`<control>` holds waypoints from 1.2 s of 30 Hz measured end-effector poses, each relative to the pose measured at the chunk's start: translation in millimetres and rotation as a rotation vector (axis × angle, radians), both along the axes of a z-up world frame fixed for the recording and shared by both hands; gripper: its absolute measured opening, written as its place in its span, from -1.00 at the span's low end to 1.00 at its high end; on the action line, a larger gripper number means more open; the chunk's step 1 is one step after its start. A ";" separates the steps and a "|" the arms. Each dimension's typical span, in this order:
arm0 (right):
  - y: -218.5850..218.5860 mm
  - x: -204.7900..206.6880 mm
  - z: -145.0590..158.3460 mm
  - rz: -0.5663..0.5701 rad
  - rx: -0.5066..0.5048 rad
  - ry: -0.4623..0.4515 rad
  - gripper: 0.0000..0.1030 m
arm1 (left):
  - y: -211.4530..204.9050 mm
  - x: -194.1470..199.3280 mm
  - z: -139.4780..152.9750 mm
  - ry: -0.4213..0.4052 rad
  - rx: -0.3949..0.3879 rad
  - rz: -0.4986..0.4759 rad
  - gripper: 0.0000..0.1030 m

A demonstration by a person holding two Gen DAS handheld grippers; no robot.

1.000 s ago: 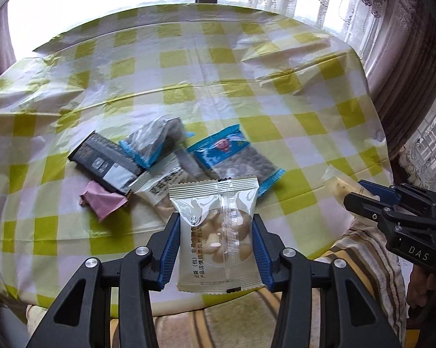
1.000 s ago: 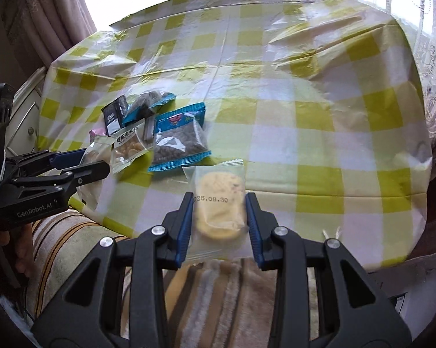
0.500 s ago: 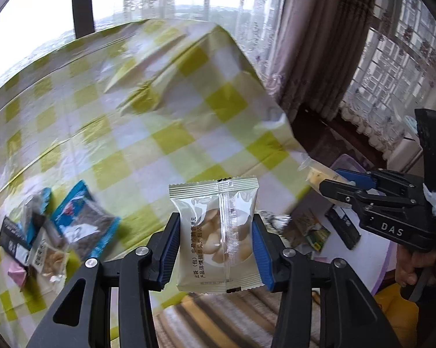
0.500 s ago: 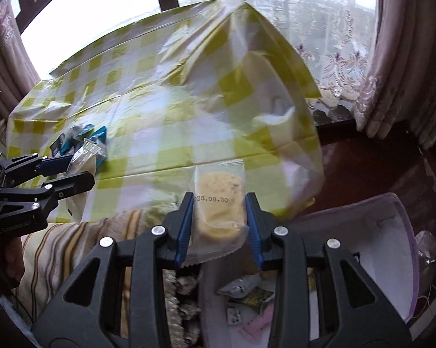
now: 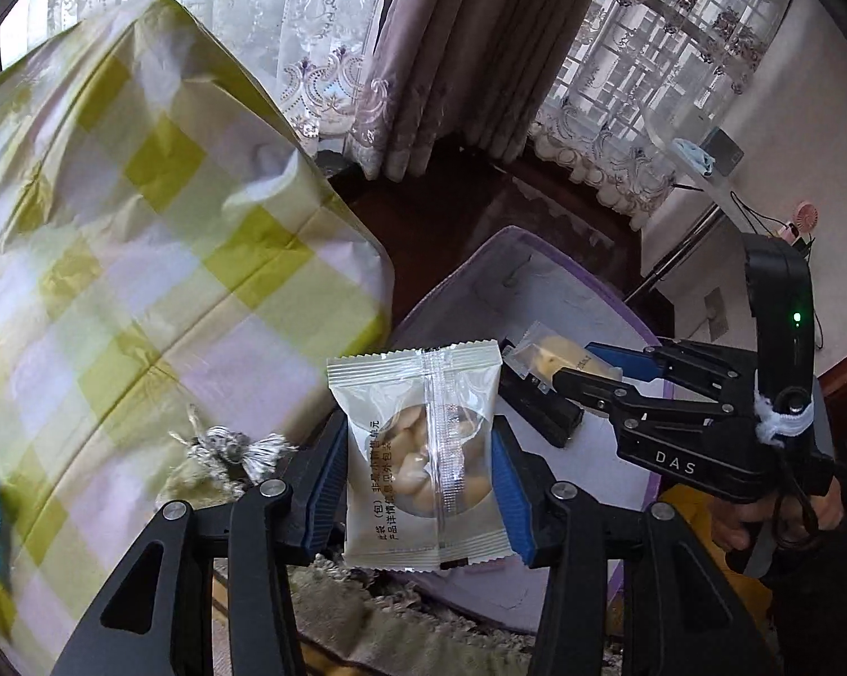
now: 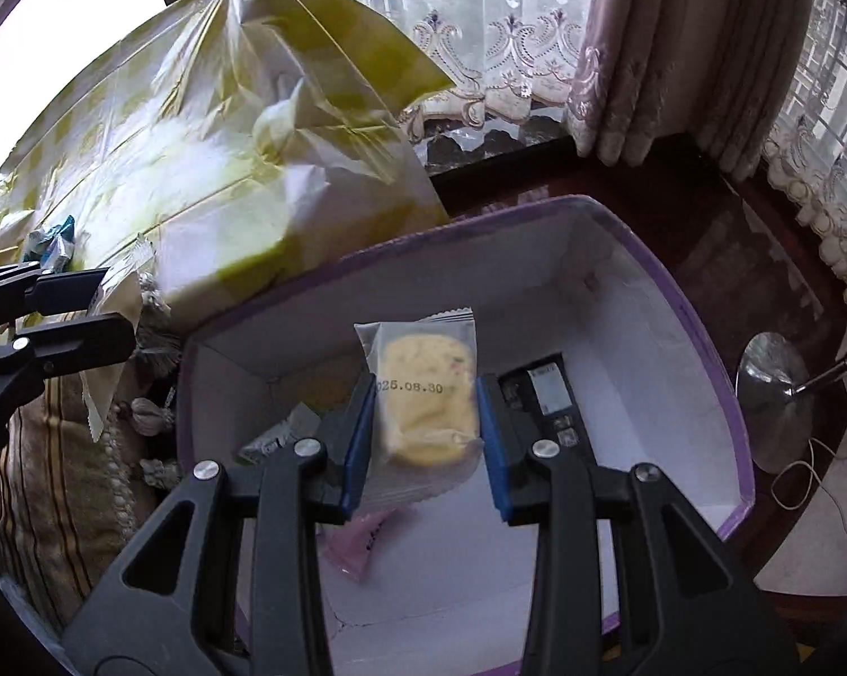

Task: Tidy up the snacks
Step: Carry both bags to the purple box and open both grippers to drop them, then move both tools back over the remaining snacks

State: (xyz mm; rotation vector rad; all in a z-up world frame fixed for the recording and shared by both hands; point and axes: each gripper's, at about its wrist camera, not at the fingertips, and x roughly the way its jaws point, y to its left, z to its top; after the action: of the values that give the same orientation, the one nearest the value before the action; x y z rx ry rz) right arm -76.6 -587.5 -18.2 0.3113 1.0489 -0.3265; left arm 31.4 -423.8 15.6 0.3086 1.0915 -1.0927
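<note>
Nut packet (image 5: 418, 456) sits clamped in my left gripper (image 5: 418, 465); my right gripper (image 6: 423, 428) clamps a yellow cake packet (image 6: 423, 394) above the purple-rimmed box (image 6: 699, 304).

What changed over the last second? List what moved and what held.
Both tongs swung from over the yellow-checked tablecloth to the white, purple-rimmed box beside the table. The left tongs carry the white nut packet; their jaws have just been opening slightly, packet between them. The right tongs grip the clear-wrapped yellow cake. Nothing released; neither packet shifted in its grip.
</note>
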 end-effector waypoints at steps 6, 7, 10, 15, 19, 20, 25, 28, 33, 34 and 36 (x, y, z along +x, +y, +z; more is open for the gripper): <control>-0.4 -4.0 0.1 0.014 -0.004 0.015 -0.11 | 5.5 14.7 -4.9 0.052 -0.023 0.062 0.40; 0.3 -3.5 0.6 0.011 -0.003 0.013 -0.05 | 9.1 16.8 -2.5 0.045 -0.030 0.078 0.43; 5.2 -0.2 2.5 0.017 -0.002 0.006 0.00 | 20.5 23.1 4.5 0.014 -0.043 0.133 0.52; 19.0 10.1 11.6 0.053 -0.038 -0.024 0.22 | 41.5 25.1 16.6 -0.125 -0.029 0.257 0.59; 31.2 20.9 21.1 0.065 -0.048 -0.062 0.29 | 55.1 21.6 24.2 -0.261 -0.008 0.319 0.61; 34.5 24.0 23.2 0.066 -0.051 -0.072 0.33 | 59.5 19.8 26.7 -0.300 -0.014 0.317 0.62; 58.0 42.2 34.6 0.102 -0.078 -0.126 0.46 | 92.5 30.4 38.6 -0.422 -0.052 0.374 0.62; 77.8 52.2 39.0 0.147 -0.096 -0.155 0.53 | 109.4 40.7 40.9 -0.481 -0.052 0.443 0.62; 117.3 72.8 44.5 0.185 -0.209 -0.157 0.56 | 152.6 54.7 45.8 -0.489 -0.094 0.518 0.62; 125.0 76.4 46.0 0.195 -0.219 -0.164 0.62 | 161.6 57.0 46.4 -0.484 -0.107 0.542 0.62; 138.6 82.9 48.8 0.219 -0.221 -0.183 0.70 | 179.4 61.1 47.6 -0.488 -0.112 0.590 0.62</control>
State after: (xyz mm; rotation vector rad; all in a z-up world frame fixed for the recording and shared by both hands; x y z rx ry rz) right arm 6.3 -448.9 30.6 0.0251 0.8489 -0.2096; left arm 92.4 -244.4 63.2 0.1357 0.6163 -0.5057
